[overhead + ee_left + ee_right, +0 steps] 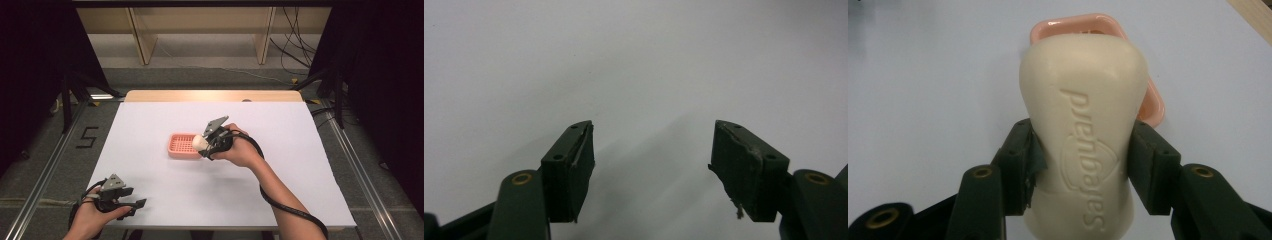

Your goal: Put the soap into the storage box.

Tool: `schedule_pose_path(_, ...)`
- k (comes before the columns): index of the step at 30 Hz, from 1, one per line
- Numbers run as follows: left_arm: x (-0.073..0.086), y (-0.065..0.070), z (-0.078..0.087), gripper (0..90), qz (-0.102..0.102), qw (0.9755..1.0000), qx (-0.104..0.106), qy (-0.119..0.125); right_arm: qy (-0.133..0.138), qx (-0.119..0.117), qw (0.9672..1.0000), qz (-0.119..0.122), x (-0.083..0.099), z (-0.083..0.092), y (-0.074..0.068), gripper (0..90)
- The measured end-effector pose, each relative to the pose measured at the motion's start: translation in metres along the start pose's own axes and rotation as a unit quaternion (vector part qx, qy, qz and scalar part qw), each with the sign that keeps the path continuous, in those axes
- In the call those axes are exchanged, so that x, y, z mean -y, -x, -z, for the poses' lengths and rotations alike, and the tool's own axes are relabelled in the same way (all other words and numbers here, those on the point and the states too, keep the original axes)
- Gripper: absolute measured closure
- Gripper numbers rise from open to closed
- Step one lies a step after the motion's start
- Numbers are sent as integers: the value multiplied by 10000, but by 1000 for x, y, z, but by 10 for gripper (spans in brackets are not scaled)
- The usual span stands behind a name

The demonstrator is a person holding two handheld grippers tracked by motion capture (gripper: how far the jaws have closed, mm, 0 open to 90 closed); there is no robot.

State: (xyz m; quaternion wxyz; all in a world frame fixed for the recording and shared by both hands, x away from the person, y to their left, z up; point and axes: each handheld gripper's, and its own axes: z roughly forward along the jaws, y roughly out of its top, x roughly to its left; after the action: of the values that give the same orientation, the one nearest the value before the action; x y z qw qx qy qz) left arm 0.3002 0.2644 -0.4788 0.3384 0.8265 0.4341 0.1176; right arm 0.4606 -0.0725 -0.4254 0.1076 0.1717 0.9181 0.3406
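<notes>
Soap bar [1079,145], clamped in right tool [1080,165], hides most, perhaps, of pink dish [1150,102].

Both arms are bare, no sleeves or gloves. The left gripper [131,204] and right gripper [209,146] are matching black units, each topped with a grey three-cornered plate and trailing a thick black cable along the forearm. Up close the jaws are dark green-black blocks with small screw holes, brass-ringed pivots and slightly frayed pads [583,150]
</notes>
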Motion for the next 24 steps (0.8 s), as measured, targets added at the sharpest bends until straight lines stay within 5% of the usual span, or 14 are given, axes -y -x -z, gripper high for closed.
schedule_pose_path(24, 0, -1, 1, 333, -8, 10000, 72, -17, 70, 57, 10000, -37, -10, -8, 3, 506)
